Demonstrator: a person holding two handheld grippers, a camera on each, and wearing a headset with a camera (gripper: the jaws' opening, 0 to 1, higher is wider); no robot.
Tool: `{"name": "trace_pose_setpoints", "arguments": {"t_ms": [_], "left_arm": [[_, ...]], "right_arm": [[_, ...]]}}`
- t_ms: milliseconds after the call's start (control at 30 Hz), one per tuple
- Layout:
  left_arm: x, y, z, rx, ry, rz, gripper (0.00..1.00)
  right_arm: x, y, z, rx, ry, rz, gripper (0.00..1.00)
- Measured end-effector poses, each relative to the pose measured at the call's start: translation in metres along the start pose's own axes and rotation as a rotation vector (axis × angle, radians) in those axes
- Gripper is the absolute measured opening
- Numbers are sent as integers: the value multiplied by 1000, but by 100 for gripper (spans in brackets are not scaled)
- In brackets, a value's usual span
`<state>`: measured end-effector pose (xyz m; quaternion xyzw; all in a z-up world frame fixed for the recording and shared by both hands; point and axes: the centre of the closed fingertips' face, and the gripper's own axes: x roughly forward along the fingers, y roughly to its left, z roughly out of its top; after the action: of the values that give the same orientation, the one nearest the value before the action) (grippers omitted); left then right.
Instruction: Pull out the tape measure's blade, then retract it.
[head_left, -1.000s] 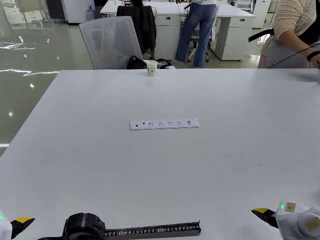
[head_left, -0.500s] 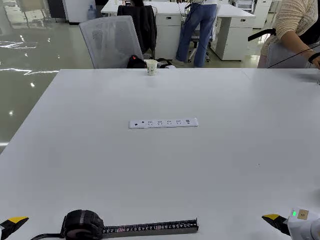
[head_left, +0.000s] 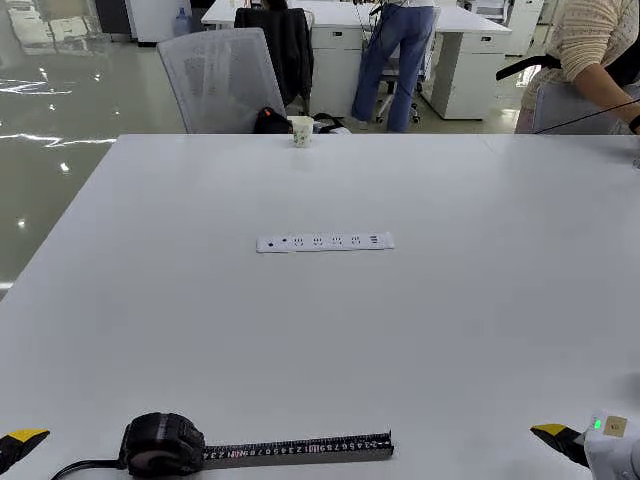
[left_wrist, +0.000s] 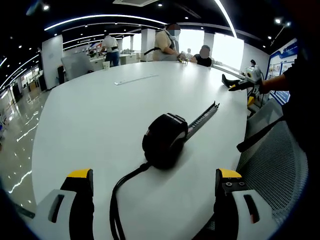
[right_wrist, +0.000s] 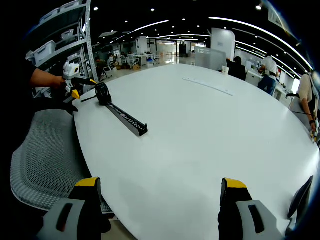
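In the head view, the left gripper (head_left: 20, 440) and right gripper (head_left: 555, 434) have drawn back toward the bottom corners, leaving the tape measure (head_left: 163, 445) at the near edge of the surface (head_left: 320, 340), its blade (head_left: 300, 451) as far out as before. In the left gripper view, the fingers (left_wrist: 80, 176) stand wide apart and empty, the tape measure (left_wrist: 164, 140) just ahead. In the right gripper view, the fingers (right_wrist: 88, 183) are likewise apart, the blade (right_wrist: 127, 119) well ahead. We judge the pull-out done and the retraction not yet begun.
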<state>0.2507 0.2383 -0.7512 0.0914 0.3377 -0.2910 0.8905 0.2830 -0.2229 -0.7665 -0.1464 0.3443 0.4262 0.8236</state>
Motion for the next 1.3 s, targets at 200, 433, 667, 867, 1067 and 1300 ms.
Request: {"name": "trace_pose_setpoints", "arguments": {"t_ms": [200, 433, 667, 867, 1067, 1300], "left_arm": [[-2, 1, 5, -8, -7, 11, 99], [3, -5, 12, -23, -13, 15, 99], [9, -9, 18, -32, -35, 16, 99], [14, -9, 18, -54, -23, 26, 99], [22, -13, 25, -48, -7, 30, 99], [33, -18, 36, -55, -4, 26, 99]], "right_arm": [[2, 4, 1, -9, 5, 22, 99], [3, 0, 9, -17, -3, 26, 99], [2, -1, 18, -44, -6, 30, 99], [2, -1, 20, -69, 11, 40, 99], [1, 1, 25, -109, 25, 48, 99], [5, 0, 34, -134, 48, 60, 99]]}}
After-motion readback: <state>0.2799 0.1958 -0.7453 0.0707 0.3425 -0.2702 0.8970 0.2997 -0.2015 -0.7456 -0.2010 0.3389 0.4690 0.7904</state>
